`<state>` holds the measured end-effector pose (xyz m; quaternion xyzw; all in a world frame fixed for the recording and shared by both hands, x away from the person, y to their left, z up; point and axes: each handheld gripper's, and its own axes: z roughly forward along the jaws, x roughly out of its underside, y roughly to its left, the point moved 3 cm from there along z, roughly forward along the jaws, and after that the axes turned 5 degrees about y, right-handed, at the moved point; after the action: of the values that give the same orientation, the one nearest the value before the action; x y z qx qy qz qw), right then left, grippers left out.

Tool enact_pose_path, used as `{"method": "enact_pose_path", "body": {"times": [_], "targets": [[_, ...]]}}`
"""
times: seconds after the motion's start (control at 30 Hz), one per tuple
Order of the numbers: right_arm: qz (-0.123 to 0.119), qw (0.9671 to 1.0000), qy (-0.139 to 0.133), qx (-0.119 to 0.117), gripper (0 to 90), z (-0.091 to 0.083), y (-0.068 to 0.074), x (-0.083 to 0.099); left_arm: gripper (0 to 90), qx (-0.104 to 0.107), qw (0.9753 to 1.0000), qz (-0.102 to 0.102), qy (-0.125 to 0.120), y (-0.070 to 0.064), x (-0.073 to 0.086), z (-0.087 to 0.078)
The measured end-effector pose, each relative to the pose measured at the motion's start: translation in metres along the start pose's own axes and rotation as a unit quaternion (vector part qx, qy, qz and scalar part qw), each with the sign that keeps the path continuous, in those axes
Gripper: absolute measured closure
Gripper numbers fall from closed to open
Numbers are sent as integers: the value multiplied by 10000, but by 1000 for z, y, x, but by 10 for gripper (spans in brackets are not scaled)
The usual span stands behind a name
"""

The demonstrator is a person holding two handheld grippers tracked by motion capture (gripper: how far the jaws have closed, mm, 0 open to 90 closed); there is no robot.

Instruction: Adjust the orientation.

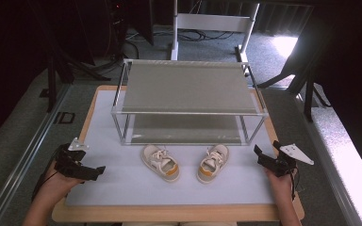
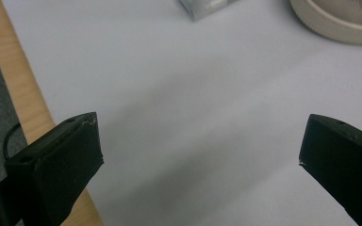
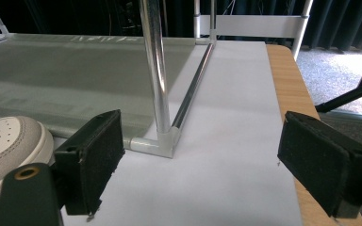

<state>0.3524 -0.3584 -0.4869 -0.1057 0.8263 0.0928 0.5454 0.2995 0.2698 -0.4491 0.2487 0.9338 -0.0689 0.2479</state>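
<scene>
We stand at the start of the job: two small shoes wait on the tabletop [image 1: 122, 188] in front of a two-tier metal rack [image 1: 188, 101], and neither has been lifted yet. In the high view the left shoe [image 1: 160, 163] and the right shoe [image 1: 213, 163] sit side by side near the middle of the white mat, toes towards us and splayed apart, heels just short of the rack's lower shelf at twelve o'clock. Both shelves of the rack are bare.

Our left gripper [image 1: 87, 171] rests at about eight o'clock on the mat, jaws spread wide and holding nothing; its own view looks across plain white mat towards the sole edge of the left shoe [image 2: 339, 21]. Our right gripper [image 1: 266, 151] sits at about four o'clock, jaws likewise wide and empty. Its own view takes in the rack's near corner post [image 3: 156, 70] straight ahead and the toe of the right shoe [image 3: 9, 146] just beside its left jaw.

We judge that everything remains to be done: reaching in, gripping each shoe, and presumably setting the pair on the rack.
</scene>
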Motion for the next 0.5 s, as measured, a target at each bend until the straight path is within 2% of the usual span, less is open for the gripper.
{"method": "enact_pose_path", "body": {"times": [0.2, 0.33, 0.37, 0.5], "targets": [[-10, 10000, 4, -3, 142, 0, 0, 0, 0, 18, 9992, 228, 322, -8, -2, 0], [-6, 10000, 2, -2, 142, 0, 0, 0, 0, 28, 9985, 301, 457, -11, -3, 0], [-6, 10000, 2, -2, 142, 0, 0, 0, 0, 32, 9976, 356, 598, -14, -3, 1], [-6, 10000, 2, -3, 142, 0, 0, 0, 0, 111, 9948, 488, 883, -18, -2, 4]]}}
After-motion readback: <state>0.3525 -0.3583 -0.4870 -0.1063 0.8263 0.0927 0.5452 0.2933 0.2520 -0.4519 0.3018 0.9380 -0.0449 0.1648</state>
